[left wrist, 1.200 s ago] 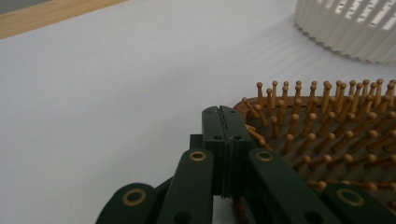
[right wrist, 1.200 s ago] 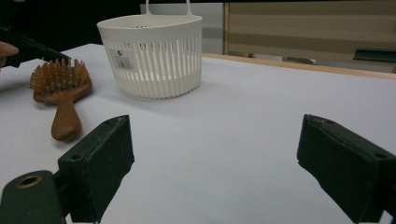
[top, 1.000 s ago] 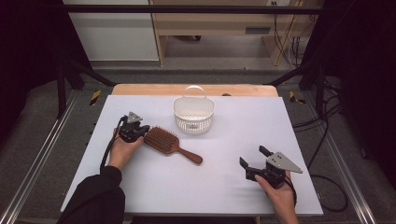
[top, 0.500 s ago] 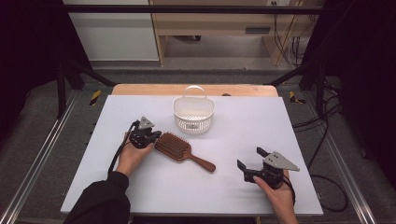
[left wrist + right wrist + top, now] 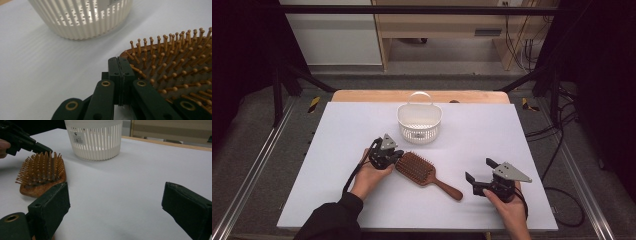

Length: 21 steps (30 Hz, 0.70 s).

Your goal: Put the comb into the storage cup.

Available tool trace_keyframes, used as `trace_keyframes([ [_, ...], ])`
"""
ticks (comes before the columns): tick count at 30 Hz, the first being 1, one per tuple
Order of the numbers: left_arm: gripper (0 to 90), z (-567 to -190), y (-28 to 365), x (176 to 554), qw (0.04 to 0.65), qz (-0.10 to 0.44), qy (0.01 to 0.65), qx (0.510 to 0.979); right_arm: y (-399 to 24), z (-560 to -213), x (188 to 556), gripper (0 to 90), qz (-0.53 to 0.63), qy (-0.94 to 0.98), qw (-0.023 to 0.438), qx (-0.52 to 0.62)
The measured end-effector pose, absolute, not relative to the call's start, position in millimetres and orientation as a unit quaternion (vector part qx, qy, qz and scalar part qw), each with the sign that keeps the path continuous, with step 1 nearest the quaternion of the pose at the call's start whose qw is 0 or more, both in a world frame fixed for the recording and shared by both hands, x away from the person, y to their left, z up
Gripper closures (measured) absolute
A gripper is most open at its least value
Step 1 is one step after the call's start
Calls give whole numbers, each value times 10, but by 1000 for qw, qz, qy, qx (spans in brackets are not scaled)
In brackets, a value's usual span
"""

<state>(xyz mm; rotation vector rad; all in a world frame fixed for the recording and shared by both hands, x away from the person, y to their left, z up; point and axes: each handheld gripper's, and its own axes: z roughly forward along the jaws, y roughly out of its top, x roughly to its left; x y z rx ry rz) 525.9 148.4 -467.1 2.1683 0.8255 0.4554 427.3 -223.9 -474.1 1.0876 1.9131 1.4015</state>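
1. The left gripper [image 5: 396,156] has its jaws pressed flat together with nothing between them, and their tips sit at the edge of the hairbrush [image 5: 416,168], against the rim of its bristled head.
2. The hairbrush lies bristles up on the white table [image 5: 337,130], just in front of the white basket [image 5: 419,122] and apart from it, with its handle pointing toward the right gripper [image 5: 478,176].
3. The right gripper rests low near the table's front edge with its jaws spread wide and empty, close to the handle's end but not touching it.
4. Judging by the layout, the work is nudging the brush across to the right gripper for pickup, probably for the basket.
5. The brush is not gripped or lifted yet, and the basket looks empty, so the grasp and the placing are both left to do.
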Motion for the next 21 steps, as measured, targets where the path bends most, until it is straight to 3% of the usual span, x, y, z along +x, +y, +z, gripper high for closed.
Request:
trace_keyframes([
  [12,898,-4669,1418,5144,385,164,322,849,-2238,-4744,4280,81,513,709,267,403],
  [21,898,-4680,1154,5008,385,166,300,857,-2258,-4745,4279,82,516,700,271,413],
])
